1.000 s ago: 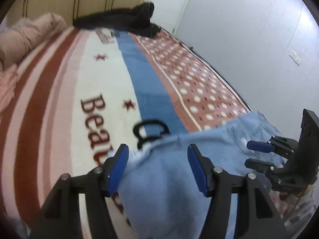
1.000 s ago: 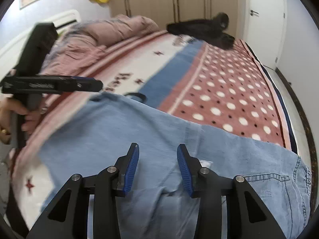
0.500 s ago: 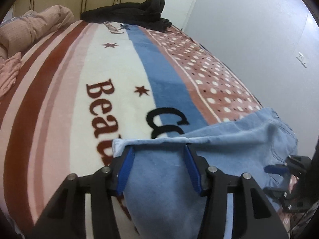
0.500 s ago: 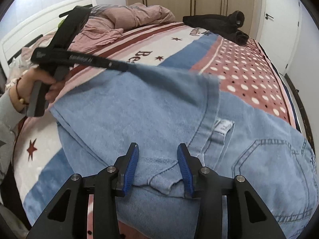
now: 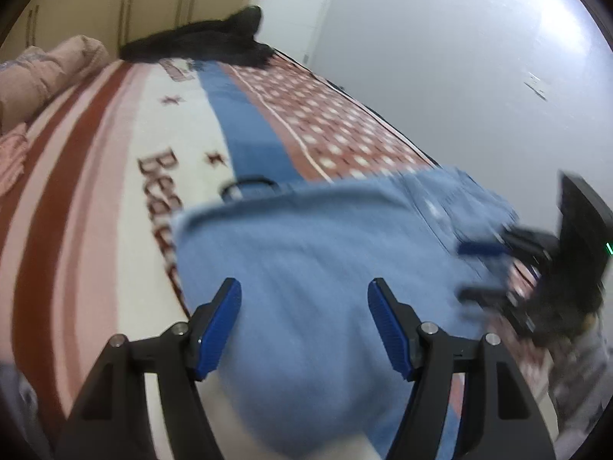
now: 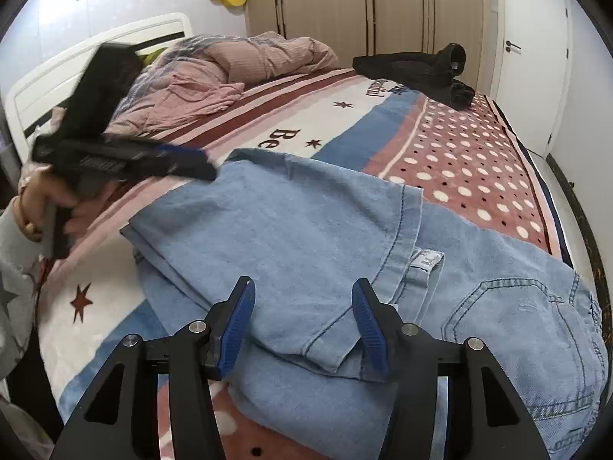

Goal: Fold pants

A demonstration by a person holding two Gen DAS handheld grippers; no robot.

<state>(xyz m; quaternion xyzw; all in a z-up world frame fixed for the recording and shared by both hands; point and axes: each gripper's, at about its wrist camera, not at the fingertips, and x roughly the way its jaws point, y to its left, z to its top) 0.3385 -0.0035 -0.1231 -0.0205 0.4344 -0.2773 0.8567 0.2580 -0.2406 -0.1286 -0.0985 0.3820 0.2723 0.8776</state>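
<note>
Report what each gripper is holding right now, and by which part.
Nothing is held. The left gripper and right gripper are both open above the folded jeans, which lie released on the blanket.

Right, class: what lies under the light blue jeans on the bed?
Under the jeans lies the patterned blanket: stripes, stars, dots and lettering show around them. The part of the lettering beneath the denim is covered, as is anything else there.

Even indoor light, left-view motion blur
</note>
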